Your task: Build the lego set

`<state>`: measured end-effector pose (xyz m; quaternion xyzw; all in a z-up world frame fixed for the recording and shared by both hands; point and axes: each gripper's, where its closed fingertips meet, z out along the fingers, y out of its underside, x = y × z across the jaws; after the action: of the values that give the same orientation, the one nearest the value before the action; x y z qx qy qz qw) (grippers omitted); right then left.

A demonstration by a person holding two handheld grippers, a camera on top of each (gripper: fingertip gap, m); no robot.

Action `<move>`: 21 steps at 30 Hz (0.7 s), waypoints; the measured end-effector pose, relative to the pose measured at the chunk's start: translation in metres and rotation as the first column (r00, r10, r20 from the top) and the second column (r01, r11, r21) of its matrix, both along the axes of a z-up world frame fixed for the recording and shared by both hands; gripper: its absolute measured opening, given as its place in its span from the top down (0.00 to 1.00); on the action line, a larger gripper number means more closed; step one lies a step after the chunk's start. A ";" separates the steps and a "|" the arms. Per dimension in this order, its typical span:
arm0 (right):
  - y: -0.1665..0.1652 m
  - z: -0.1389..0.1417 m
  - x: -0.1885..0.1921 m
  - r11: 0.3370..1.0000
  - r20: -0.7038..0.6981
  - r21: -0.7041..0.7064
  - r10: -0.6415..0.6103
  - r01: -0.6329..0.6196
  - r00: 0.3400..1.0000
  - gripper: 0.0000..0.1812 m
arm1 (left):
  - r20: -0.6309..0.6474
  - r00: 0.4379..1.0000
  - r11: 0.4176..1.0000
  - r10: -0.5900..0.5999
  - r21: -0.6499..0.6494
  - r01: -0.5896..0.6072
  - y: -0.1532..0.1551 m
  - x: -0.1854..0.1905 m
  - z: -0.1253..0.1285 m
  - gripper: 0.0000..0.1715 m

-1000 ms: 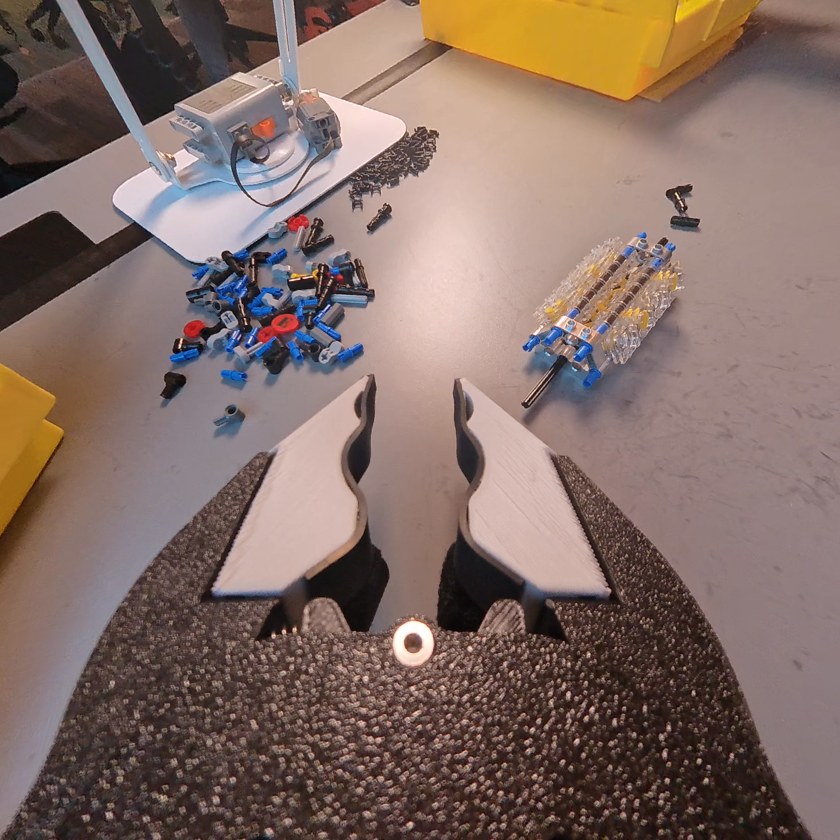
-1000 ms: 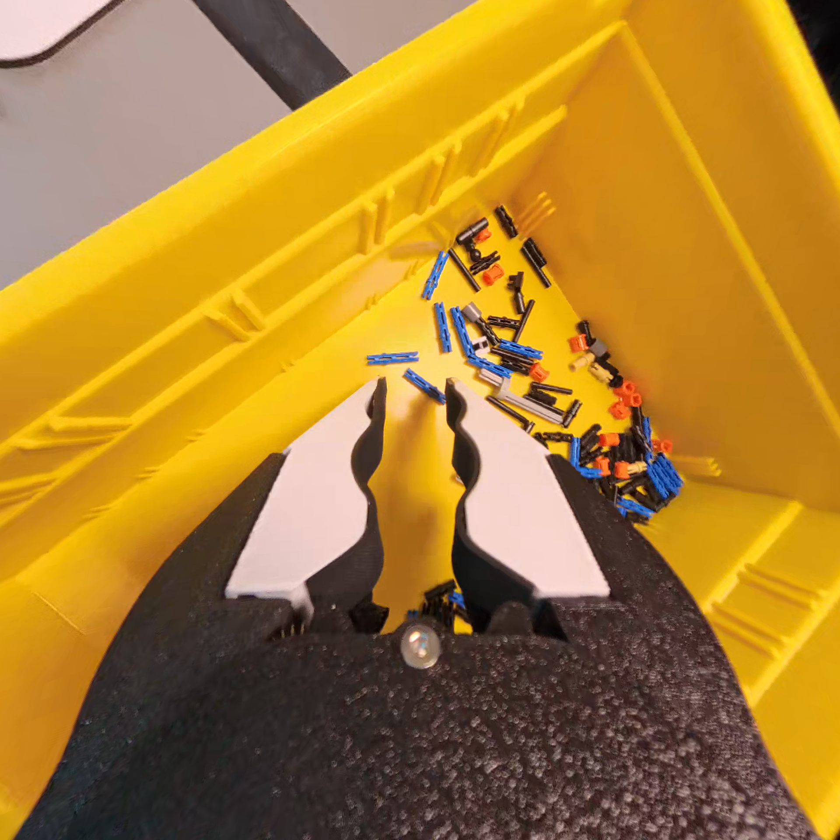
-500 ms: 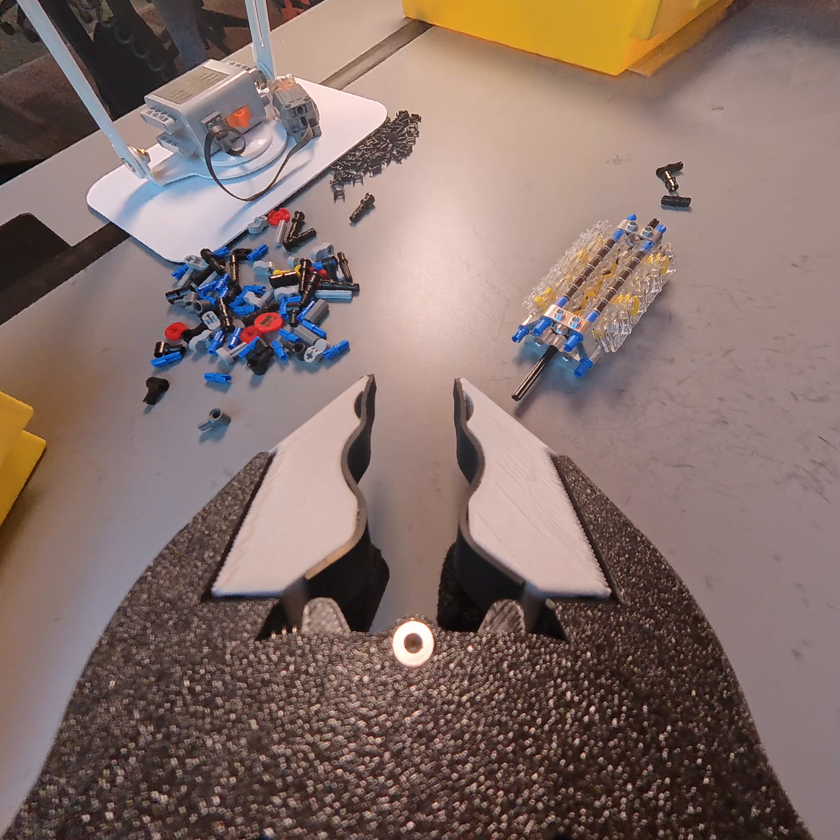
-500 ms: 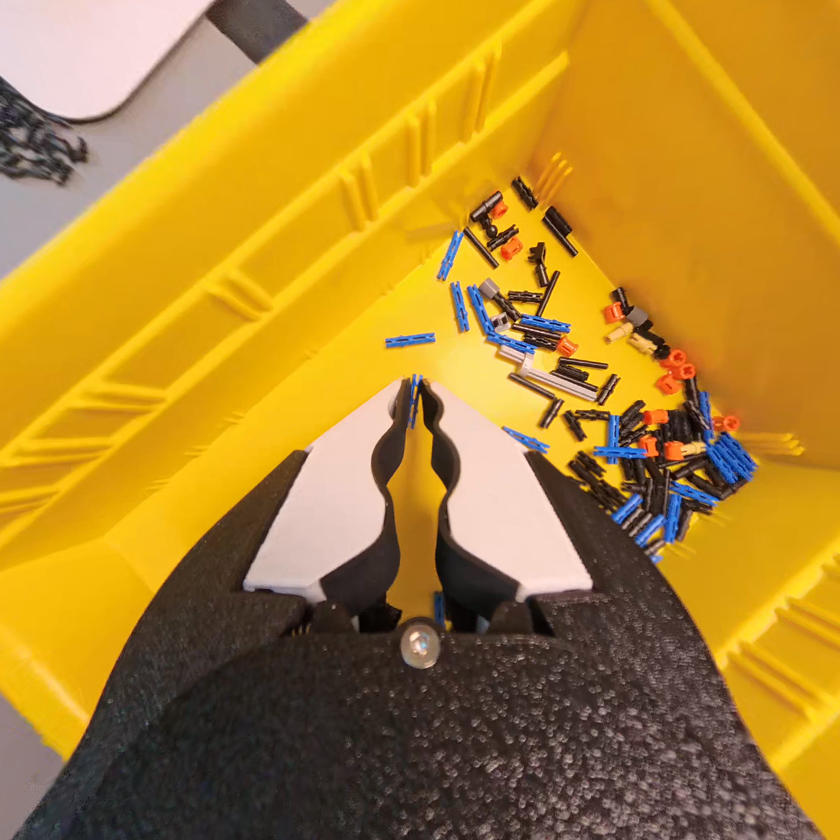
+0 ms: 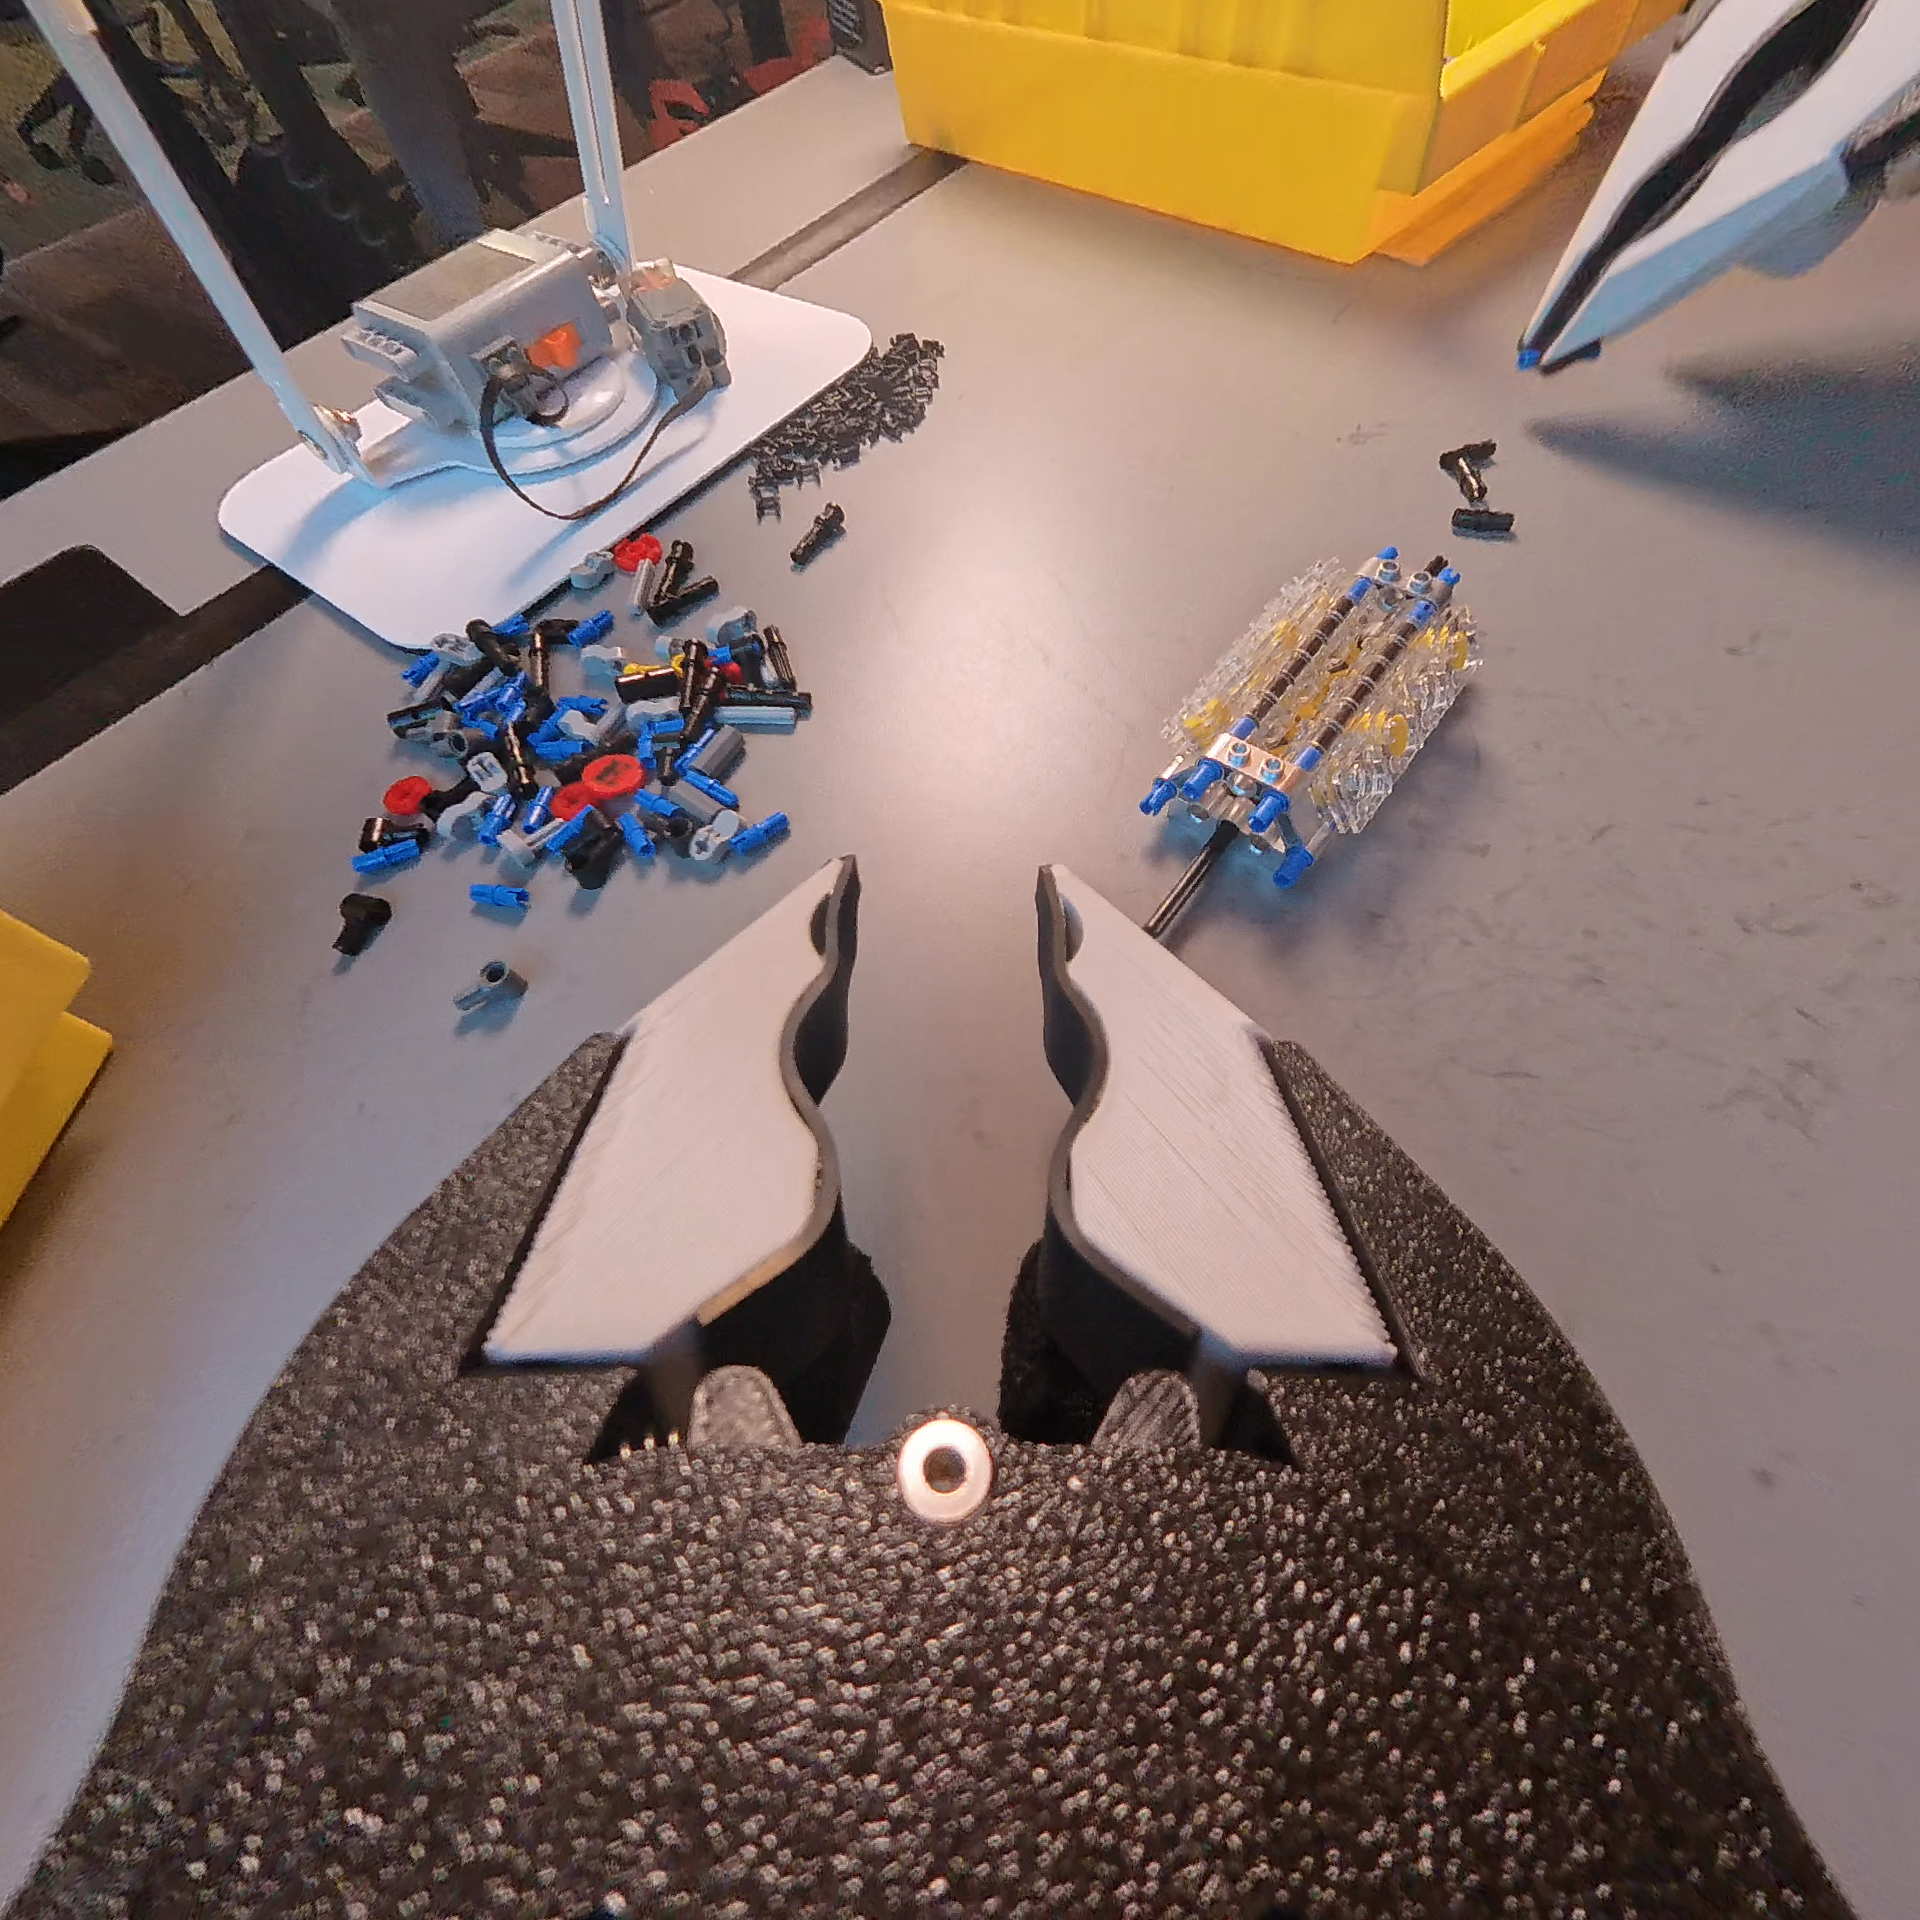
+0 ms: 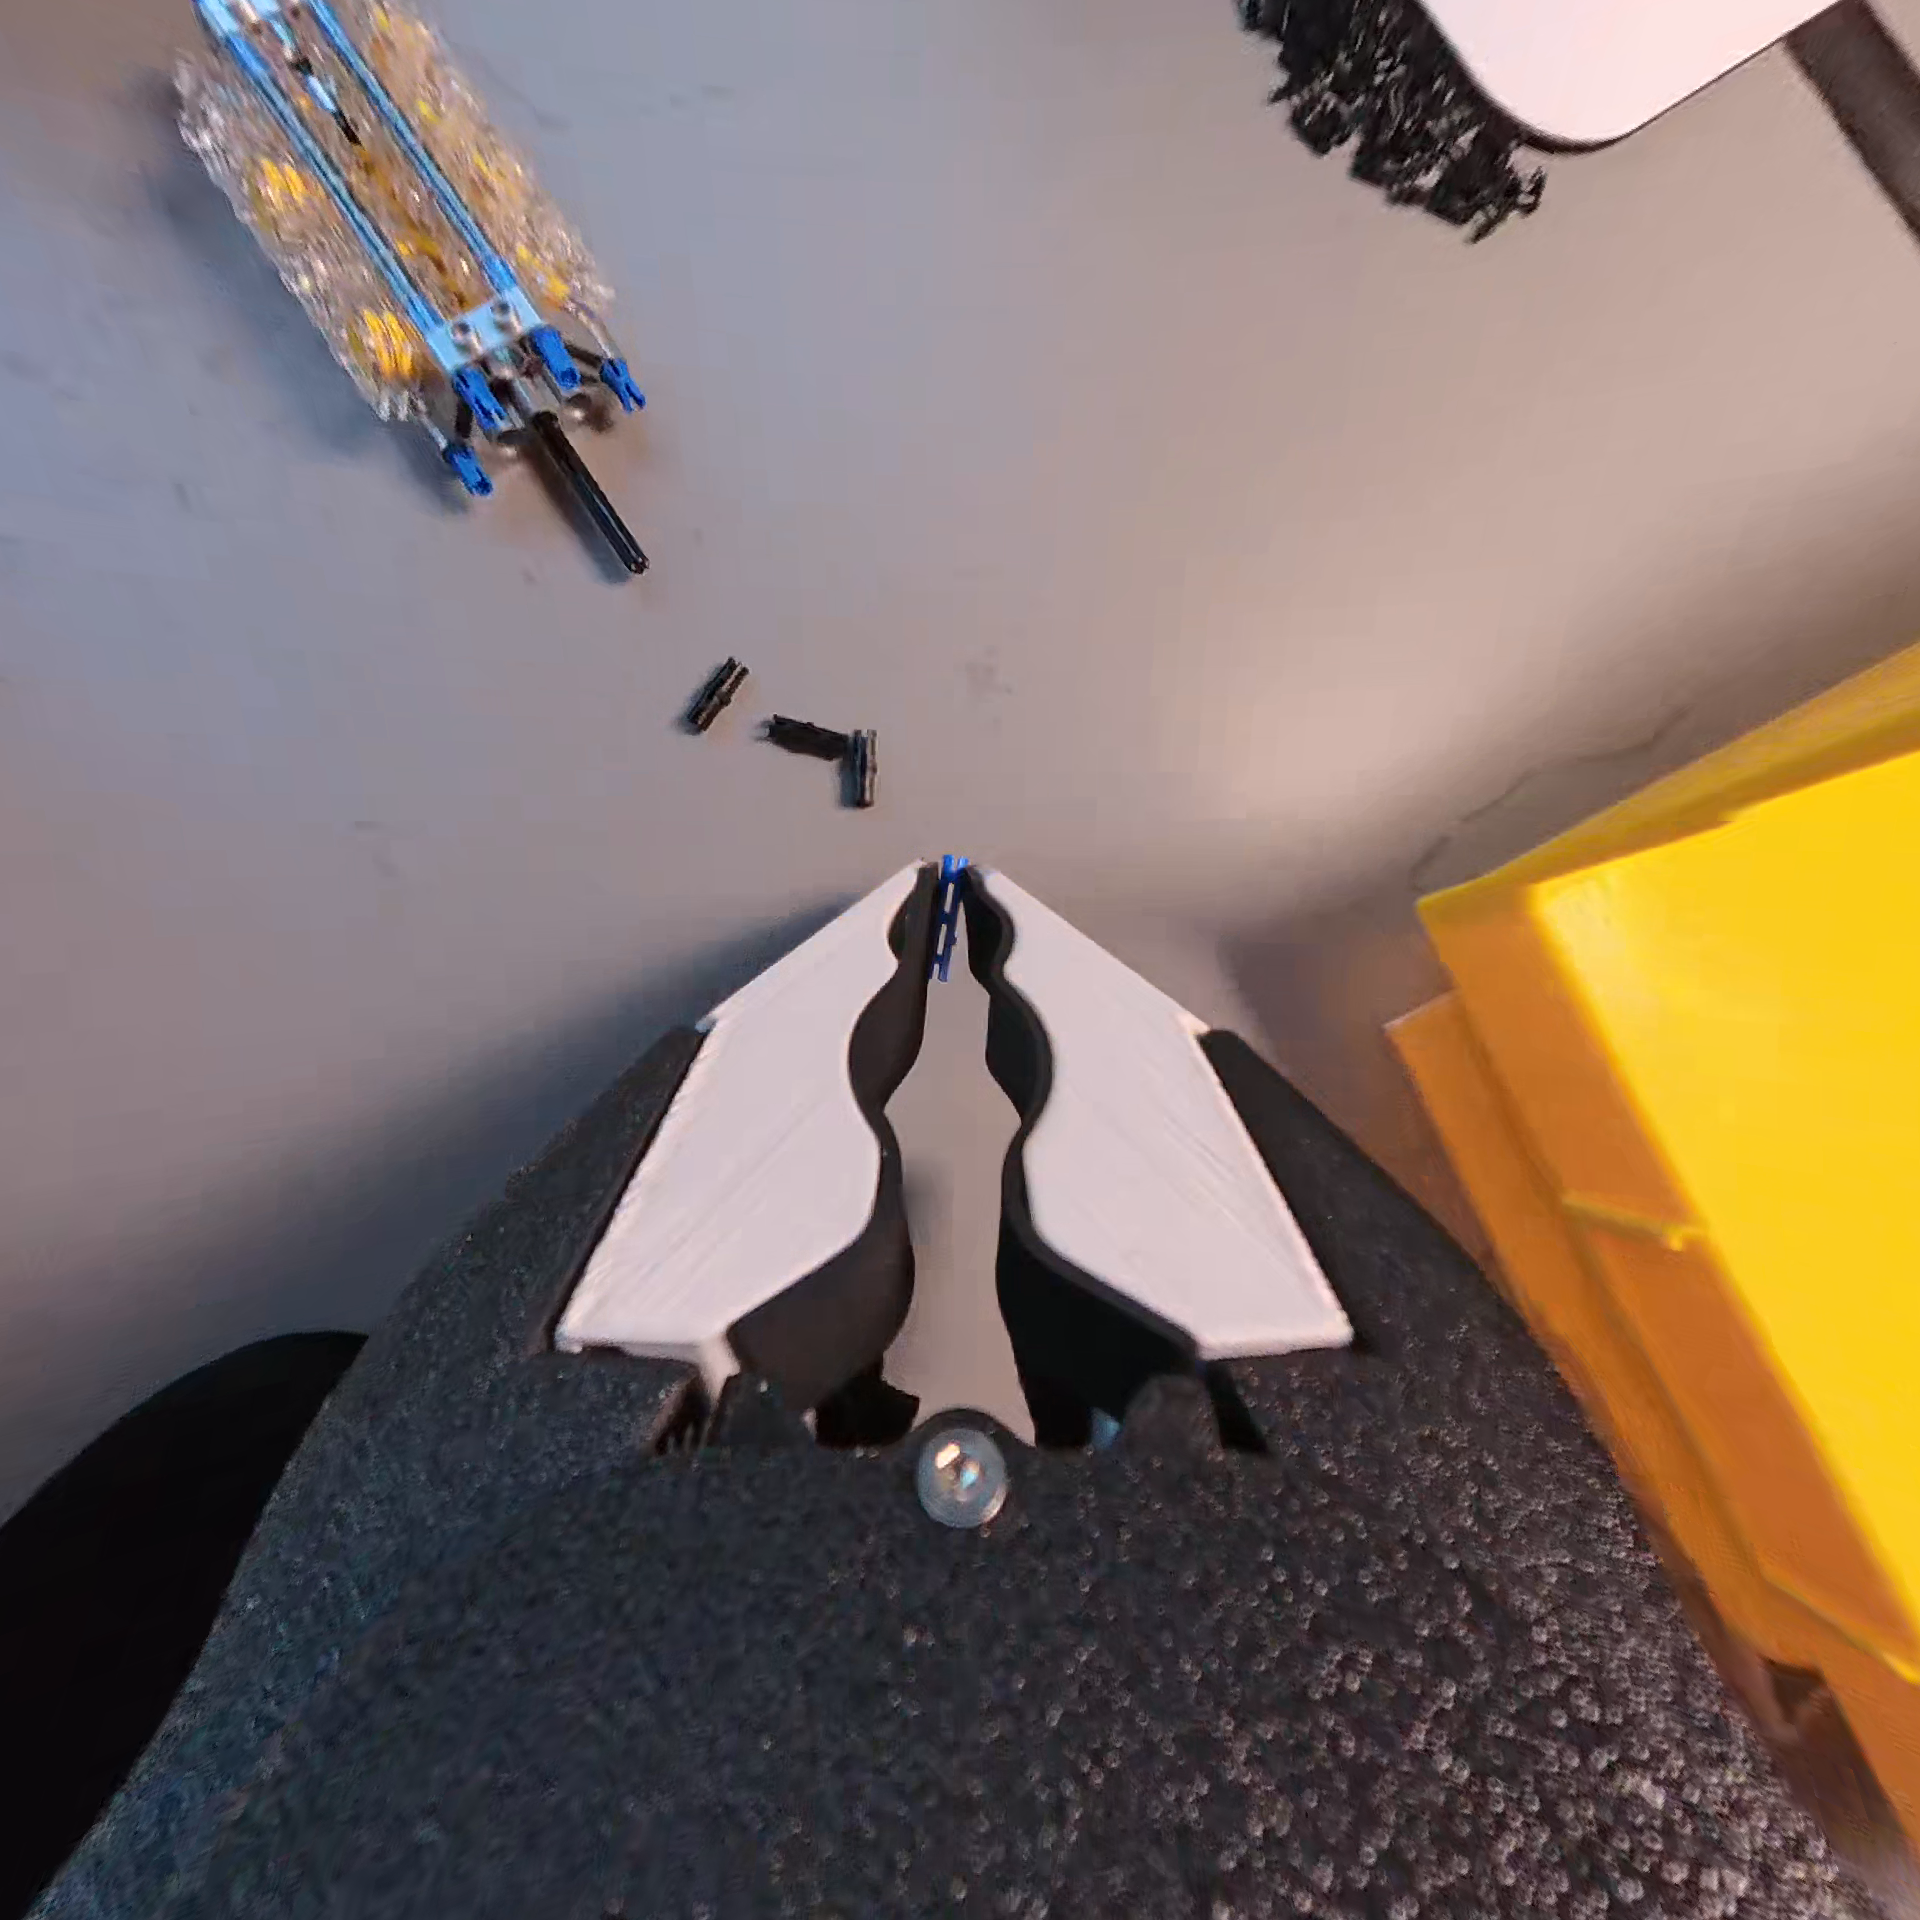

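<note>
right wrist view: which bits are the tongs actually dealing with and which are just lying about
In or near the tongs:
- right tongs, shut on a blue pin
- black pins, nearest on the table
- left tongs, open, holding nothing

Lying about:
- clear assembly
- black heap
- white plate
- yellow bin
- mixed pile

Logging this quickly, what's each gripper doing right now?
Left gripper: open, empty, above the table.
Right gripper: shut on a blue pin.

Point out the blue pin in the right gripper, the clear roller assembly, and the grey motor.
blue pin (image 6: 947, 914): right wrist view, its shaft.
clear roller assembly (image 5: 1320, 691): left wrist view, mid-body.
grey motor (image 5: 468, 312): left wrist view, top face.
</note>
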<state>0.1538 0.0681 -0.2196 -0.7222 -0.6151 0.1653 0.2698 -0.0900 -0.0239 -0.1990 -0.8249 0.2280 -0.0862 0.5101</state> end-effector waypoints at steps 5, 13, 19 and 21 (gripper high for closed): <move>-0.004 -0.018 0.000 1.000 0.017 -0.001 -0.002 0.002 1.000 0.99 | 0.056 0.998 0.999 0.029 0.022 -0.030 0.001 -0.006 0.008 0.81; 0.002 -0.008 -0.004 0.999 -0.029 0.052 0.009 -0.007 1.000 0.87 | 0.029 0.999 0.999 0.029 0.014 -0.029 0.001 -0.005 0.004 0.81; 0.046 0.132 -0.064 0.955 -0.511 0.270 0.032 0.125 0.859 0.83 | 0.022 0.999 1.000 0.024 -0.006 -0.024 0.002 -0.004 0.000 0.81; 0.073 0.181 -0.081 0.899 -0.616 0.367 0.042 0.239 0.787 0.88 | 0.011 1.000 1.000 0.019 -0.010 -0.019 0.002 -0.003 -0.001 0.81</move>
<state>0.0731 0.1414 -0.0389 -0.5849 -0.4763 0.2358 0.6127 -0.0931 -0.0219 -0.2000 -0.8289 0.2169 -0.0871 0.5082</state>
